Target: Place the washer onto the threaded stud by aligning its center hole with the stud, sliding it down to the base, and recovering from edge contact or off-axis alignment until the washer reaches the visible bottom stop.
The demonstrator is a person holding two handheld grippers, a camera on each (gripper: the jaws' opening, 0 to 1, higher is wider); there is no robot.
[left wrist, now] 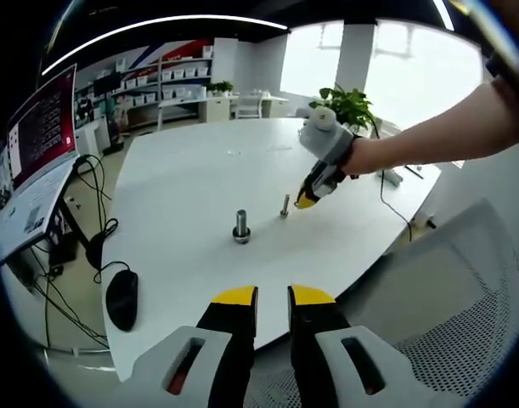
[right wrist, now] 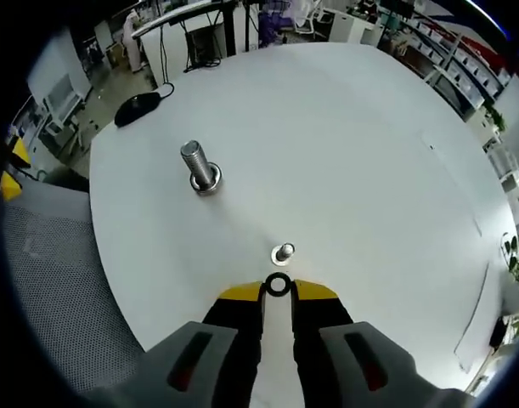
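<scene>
On the white table [right wrist: 352, 127] stands a small threaded stud [right wrist: 283, 252], upright. A small dark washer [right wrist: 278, 286] lies flat between the yellow tips of my right gripper [right wrist: 278, 289], which is shut on it by its rim, just short of the stud. In the left gripper view the right gripper [left wrist: 303, 202], held by a person's hand, hovers close beside the same stud [left wrist: 284, 205]. A bigger bolt [left wrist: 241, 226] [right wrist: 197, 166] with a collar at its base stands to the left. My left gripper [left wrist: 272, 297] hangs back at the table's edge, with a narrow gap and nothing in it.
A black mouse [left wrist: 121, 297] [right wrist: 138, 108] with its cable lies near the table's rim. A monitor [left wrist: 38, 136] stands at the left, and a potted plant [left wrist: 348, 104] at the far side. A mesh chair [left wrist: 463, 323] [right wrist: 47, 280] sits by the near edge.
</scene>
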